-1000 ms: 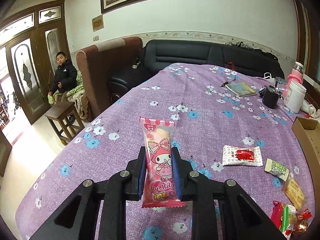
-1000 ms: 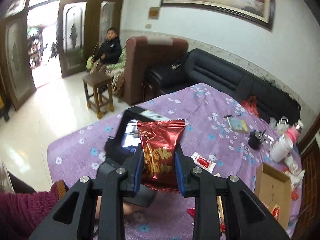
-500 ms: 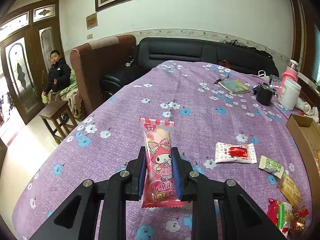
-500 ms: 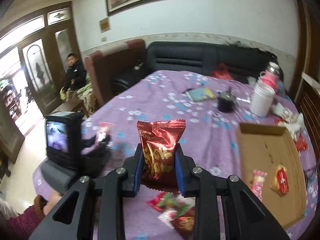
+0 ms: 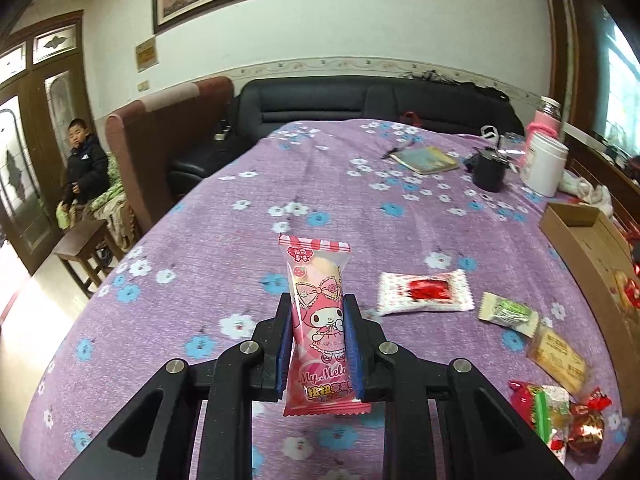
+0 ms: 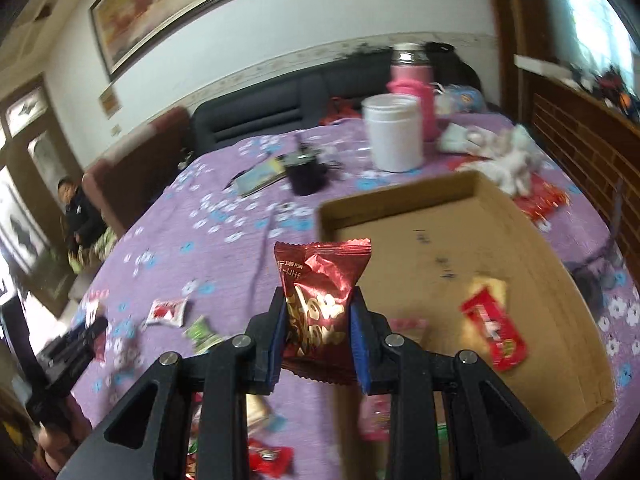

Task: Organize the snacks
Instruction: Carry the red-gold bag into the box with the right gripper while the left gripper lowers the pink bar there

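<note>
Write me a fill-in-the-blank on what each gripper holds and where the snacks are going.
1. The left gripper is shut on a ____ snack packet.
2. The right gripper grips a shiny ____ packet.
3. The right gripper's packet hangs at the edge of an open cardboard ____.
4. The tablecloth is ____ with flowers.

Missing words: pink; red; box; purple

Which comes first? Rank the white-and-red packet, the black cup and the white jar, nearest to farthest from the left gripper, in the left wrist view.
1. White-and-red packet, just right of the left gripper.
2. Black cup, far right.
3. White jar, beside the cup, slightly farther right.
</note>
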A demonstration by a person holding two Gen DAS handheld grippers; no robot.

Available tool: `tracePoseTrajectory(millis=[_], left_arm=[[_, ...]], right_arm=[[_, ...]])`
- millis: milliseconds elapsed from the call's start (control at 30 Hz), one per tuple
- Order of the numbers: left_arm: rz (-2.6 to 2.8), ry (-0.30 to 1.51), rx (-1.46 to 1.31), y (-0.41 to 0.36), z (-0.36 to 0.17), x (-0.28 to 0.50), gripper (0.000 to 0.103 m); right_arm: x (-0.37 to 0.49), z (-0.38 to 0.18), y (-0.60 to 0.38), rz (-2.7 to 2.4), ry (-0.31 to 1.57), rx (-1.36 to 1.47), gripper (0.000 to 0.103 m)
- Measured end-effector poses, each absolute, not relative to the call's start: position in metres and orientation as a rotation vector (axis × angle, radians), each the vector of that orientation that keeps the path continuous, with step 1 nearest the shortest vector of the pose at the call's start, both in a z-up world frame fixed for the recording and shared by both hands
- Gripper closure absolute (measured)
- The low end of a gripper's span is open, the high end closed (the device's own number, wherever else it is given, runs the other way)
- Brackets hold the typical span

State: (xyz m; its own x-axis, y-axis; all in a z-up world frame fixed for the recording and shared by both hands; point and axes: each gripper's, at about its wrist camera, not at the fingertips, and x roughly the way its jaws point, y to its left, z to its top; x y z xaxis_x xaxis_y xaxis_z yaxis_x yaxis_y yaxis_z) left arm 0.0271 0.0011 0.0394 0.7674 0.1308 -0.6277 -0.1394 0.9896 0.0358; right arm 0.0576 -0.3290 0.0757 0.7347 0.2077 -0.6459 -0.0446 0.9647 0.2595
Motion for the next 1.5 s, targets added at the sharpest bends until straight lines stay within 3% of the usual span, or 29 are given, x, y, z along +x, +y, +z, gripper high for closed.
tracePoseTrajectory(millis=[300,667,1000,1500], left_arm=[[0.032,0.727,0.007,-0.038,0.049,0.024,0.079],[-0.288,0.777,-0.032,-0.166,0.087,0.04,0.079],[-0.512,0.895,0.015,-0.286,0.056,0.032,0.08],[-0.513,0.909,0.089,-0.306,0.032,0.028,0.08]], right_arm=[[0.064,0.067,-0.399,0.046,0.742,0.389,0.076],[0.067,0.059,-0.434,-0.007,0.76,0.454,0.075],[0.078,0.04,-0.44,-0.107,0.836,0.41,0.075],[0.078,0.035,-0.447,-0.137,0.863,0.421,0.073]])
